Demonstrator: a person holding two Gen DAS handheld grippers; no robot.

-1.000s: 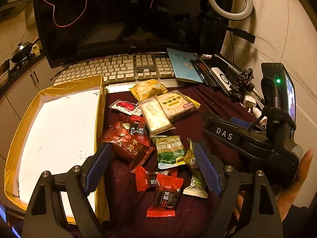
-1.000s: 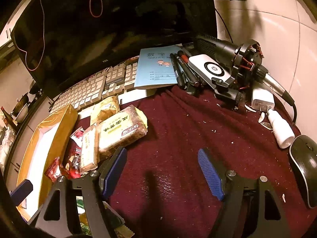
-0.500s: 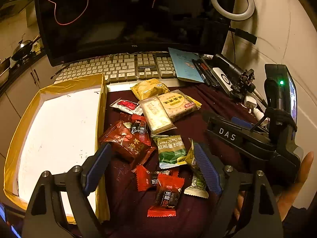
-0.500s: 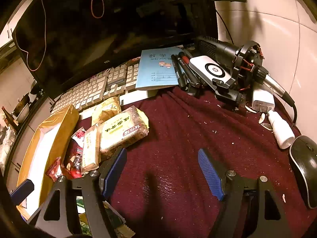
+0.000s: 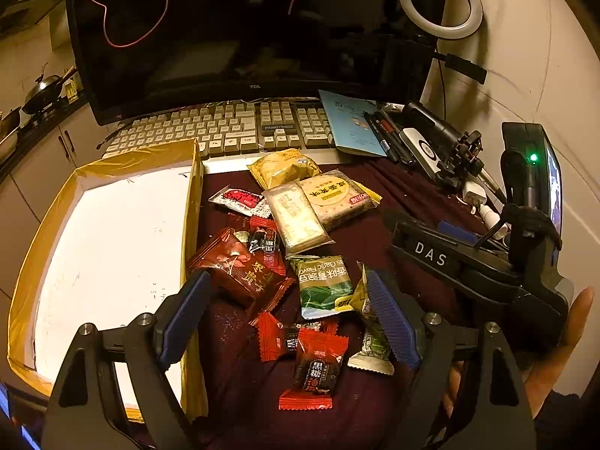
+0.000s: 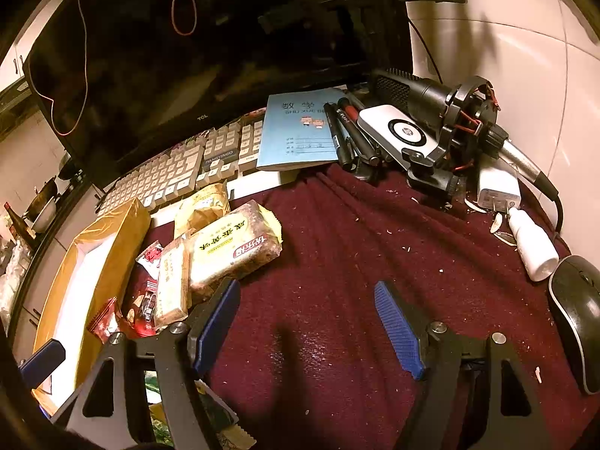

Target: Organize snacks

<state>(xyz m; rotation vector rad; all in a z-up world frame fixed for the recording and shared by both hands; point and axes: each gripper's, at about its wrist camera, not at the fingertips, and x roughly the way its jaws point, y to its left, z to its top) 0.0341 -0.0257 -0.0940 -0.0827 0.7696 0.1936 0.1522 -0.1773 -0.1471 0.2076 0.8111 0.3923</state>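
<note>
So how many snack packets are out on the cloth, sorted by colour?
Bright red candies: 3
Dark red packet: 1
Red-and-white sachet: 1
Green packets: 2, one partly hidden
Yellow packet: 1
Clear cracker packs: 2
Total: 10

1. I see the snack pile (image 5: 300, 247) on the cloth (image 6: 375, 255), the box (image 5: 105, 247) at its nine o'clock.
2. Keyboard (image 5: 225, 131) lies at twelve, before the monitor (image 5: 243, 26).
3. Mouse (image 6: 575, 318) sits at three, well apart.

Beside the box (image 5: 112, 247) lie about ten snack packets (image 5: 324, 279). Four are small red candies (image 5: 315, 369). Behind them sits one keyboard (image 5: 225, 131).
</note>
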